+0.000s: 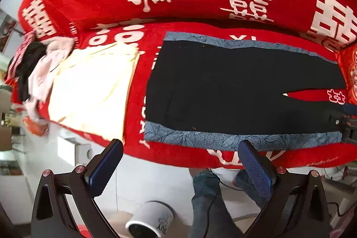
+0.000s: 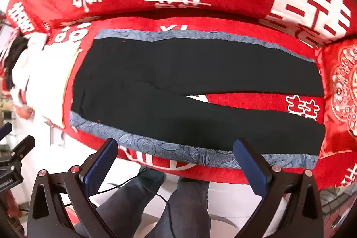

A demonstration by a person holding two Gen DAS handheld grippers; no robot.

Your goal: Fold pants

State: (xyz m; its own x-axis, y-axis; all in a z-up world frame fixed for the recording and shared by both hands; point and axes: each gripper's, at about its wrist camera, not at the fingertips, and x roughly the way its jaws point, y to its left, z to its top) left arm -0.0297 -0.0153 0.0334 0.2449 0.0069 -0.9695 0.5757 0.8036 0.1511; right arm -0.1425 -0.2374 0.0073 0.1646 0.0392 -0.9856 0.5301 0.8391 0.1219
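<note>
Black pants (image 1: 234,86) (image 2: 167,73) with blue-grey patterned side stripes lie flat on the red sofa seat (image 1: 138,90) (image 2: 245,102). The waist is to the left, and the two legs run right and part slightly near the hems. My left gripper (image 1: 180,144) hangs open just off the seat's front edge, level with the waist end of the near stripe, holding nothing. My right gripper (image 2: 175,142) is also open and empty, in front of the near stripe at mid-leg. Neither touches the fabric.
A cream folded garment (image 1: 93,90) lies left of the pants, with a pile of clothes (image 1: 38,68) beyond it. A red embroidered cushion (image 2: 341,90) bounds the right end. Below the seat are a person's legs (image 2: 178,204), a cable (image 2: 125,182) and a white bucket (image 1: 151,220).
</note>
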